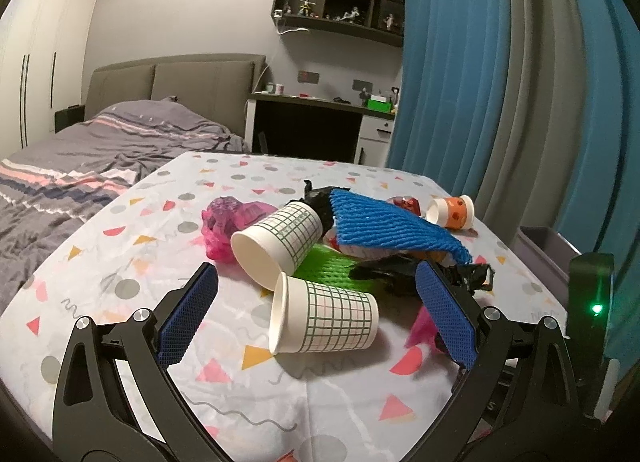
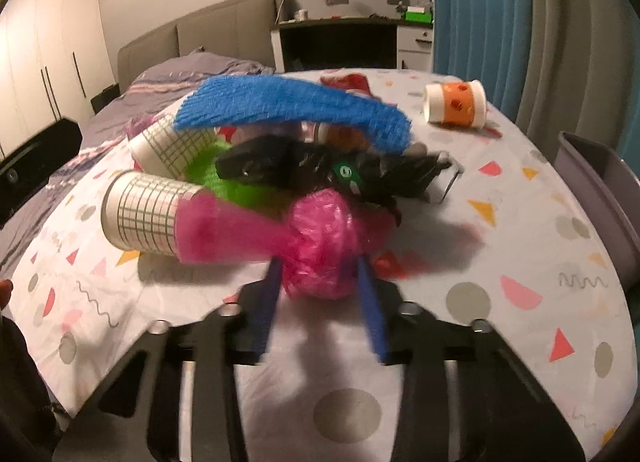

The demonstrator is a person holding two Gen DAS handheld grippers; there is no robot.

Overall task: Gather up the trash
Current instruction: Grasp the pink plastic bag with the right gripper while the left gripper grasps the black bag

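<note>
A heap of trash lies on the patterned tablecloth [image 1: 160,190]. In it are two grid-printed paper cups on their sides [image 1: 324,322] [image 1: 280,238], a blue foam net [image 1: 388,226], a green foam net [image 1: 332,266], a black plastic bag [image 1: 384,270] and crumpled pink plastic [image 1: 228,222]. My left gripper [image 1: 316,274] is open wide, and the nearer cup lies between its blue pads, untouched. In the right wrist view my right gripper [image 2: 320,266] has its pads against both sides of a pink plastic wad [image 2: 320,238] at the heap's near edge. The nearer cup [image 2: 140,214] lies to its left.
An orange-and-white cup [image 2: 454,104] lies apart at the far right, with a red wrapper [image 2: 348,82] behind the heap. A grey bin [image 2: 600,182] stands off the table's right edge. A bed lies to the left and blue curtains hang at the right.
</note>
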